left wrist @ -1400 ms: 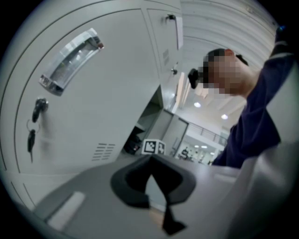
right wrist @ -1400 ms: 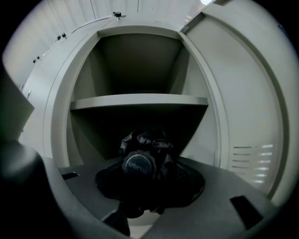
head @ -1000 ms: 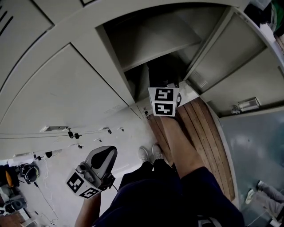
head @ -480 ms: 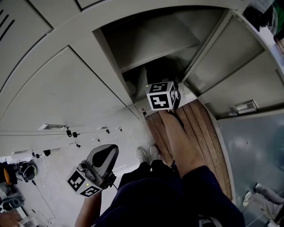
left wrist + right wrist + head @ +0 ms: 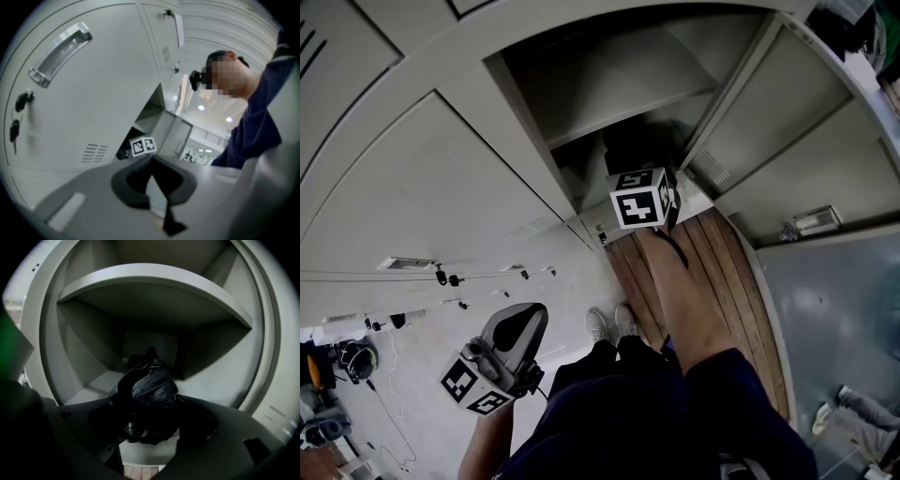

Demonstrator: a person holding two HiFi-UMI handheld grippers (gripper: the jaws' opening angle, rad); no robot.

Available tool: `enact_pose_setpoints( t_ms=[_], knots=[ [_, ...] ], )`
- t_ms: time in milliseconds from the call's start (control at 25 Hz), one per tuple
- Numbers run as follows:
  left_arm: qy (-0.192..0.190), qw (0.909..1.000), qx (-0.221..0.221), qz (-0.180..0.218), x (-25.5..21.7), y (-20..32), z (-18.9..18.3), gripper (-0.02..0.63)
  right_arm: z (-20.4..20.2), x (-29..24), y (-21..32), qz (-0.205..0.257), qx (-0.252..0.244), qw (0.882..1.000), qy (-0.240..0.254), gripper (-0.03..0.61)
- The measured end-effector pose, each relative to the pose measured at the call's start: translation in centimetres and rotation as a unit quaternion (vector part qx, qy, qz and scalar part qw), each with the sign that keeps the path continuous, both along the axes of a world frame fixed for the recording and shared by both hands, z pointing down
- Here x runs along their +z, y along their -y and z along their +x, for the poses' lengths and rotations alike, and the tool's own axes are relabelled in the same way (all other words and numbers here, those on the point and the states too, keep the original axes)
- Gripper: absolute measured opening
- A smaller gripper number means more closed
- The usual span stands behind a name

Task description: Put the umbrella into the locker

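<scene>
Grey lockers are filling the wall in front of you, and one locker (image 5: 530,103) is standing with its door (image 5: 797,150) swung wide. Your right gripper (image 5: 151,425) is reaching into the compartment under the shelf (image 5: 154,280). Its jaws are opening around the dark folded umbrella (image 5: 150,387), which is lying on the compartment floor between them. Your left gripper (image 5: 151,161) is hanging low at your side, jaws pressed together on nothing.

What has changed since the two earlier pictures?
The right gripper tipped downward inside the locker, its marker cube turning; its jaws are opening, with the umbrella between them on the locker floor. The left gripper, shut and empty, stayed low and still.
</scene>
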State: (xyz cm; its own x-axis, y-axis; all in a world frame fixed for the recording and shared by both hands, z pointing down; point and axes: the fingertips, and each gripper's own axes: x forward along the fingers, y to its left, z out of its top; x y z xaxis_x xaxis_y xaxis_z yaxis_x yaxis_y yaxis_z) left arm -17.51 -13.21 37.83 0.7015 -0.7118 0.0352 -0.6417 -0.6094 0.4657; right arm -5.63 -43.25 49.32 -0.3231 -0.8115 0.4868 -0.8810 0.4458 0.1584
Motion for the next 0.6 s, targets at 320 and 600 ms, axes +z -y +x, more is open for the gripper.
enact_pose_setpoints(
  t_ms=[320,600],
  knots=[
    [-0.002,1.0000,0.001,0.000,-0.1,-0.5,0.5,0.003,0.1,-0.9,-1.3,0.015,-0.013,1.000,0.023,0.302],
    [-0.009,0.9999,-0.002,0.005,-0.7,-1.4,0.9,0.003,0.8,-2.5,-2.8,0.032,-0.017,0.999,0.030,0.307]
  ],
)
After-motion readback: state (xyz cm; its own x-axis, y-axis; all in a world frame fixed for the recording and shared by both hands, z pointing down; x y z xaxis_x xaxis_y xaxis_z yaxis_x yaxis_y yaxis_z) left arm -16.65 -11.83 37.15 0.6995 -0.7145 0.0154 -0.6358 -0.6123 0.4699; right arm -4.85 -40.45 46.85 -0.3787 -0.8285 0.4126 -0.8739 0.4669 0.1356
